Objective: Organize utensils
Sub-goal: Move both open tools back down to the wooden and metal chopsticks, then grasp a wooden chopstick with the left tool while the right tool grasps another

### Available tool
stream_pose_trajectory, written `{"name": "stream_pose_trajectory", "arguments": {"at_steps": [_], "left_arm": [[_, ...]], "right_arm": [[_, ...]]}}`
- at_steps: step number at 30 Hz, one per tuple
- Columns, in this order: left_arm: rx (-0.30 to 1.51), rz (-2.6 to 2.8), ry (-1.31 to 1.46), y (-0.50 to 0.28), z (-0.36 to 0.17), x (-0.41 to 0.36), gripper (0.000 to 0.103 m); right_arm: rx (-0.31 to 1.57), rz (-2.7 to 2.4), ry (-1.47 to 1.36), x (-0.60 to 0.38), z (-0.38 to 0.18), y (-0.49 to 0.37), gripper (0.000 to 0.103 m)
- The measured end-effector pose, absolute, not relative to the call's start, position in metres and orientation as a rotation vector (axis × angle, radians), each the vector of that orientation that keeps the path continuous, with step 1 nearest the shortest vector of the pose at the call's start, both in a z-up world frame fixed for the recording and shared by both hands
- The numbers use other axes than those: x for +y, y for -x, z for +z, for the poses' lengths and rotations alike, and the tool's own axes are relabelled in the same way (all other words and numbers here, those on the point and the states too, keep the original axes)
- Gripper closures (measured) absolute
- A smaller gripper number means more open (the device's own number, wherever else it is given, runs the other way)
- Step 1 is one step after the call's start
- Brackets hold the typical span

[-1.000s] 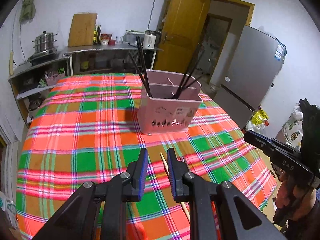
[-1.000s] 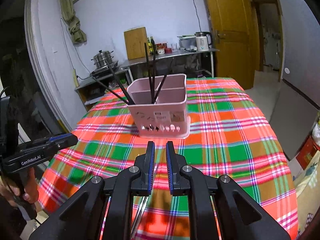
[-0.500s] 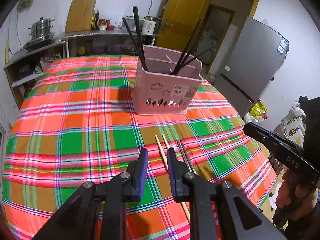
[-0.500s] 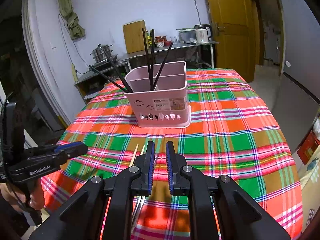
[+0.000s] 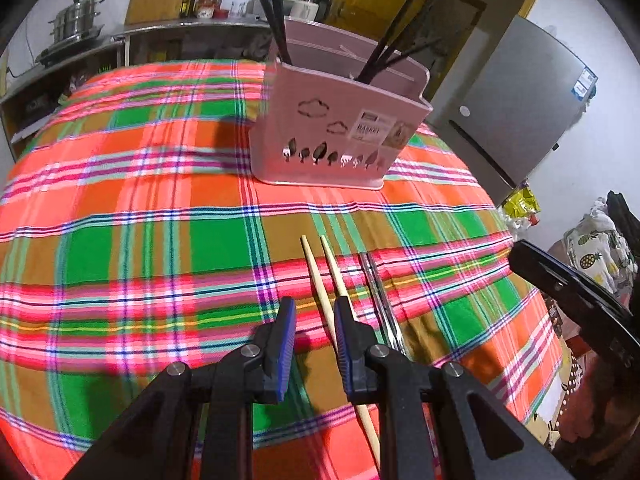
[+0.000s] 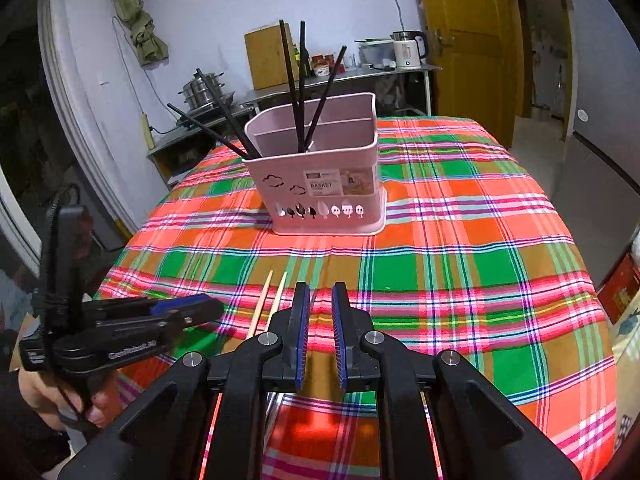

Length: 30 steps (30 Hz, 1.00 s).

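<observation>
A pink utensil basket stands on the plaid-covered surface, with black chopsticks leaning upright inside it. Nearer the camera than the basket, two wooden chopsticks lie side by side on the cloth. Just right of them the right gripper hovers, jaws slightly apart and empty. Left of the chopsticks, the left gripper is held in a hand.

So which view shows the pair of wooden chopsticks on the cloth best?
The left wrist view: the wooden chopsticks lie side by side in plain sight, running from their tips down between the left tool's fingers. The right wrist view shows only their tip ends; the rest is hidden behind both tools.
</observation>
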<state>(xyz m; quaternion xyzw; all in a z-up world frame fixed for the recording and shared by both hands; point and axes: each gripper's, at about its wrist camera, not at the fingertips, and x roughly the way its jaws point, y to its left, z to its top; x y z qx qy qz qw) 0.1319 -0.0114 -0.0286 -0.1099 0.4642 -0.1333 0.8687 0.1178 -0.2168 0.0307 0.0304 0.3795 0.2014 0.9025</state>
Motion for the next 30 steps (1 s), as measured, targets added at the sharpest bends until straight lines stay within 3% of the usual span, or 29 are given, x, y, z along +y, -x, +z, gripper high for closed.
{"name": "stream_pose_trajectory", "arguments": {"at_steps": [19, 23, 30], "left_arm": [[1.028, -0.228, 0.148, -0.152, -0.055, -0.035, 0.084], [1.026, -0.203, 0.106, -0.151, -0.055, -0.037, 0.094], [1.026, -0.149, 0.132, -0.144, -0.055, -0.008, 0.099]], "right_arm": [[0.806, 0.408, -0.088, -0.227, 0.023, -0.123, 0.092], [0.806, 0.407, -0.092, -0.227, 0.023, -0.122, 0.092], [0.816, 0.435, -0.084, -0.218, 0.021, -0.121, 0.092]]}}
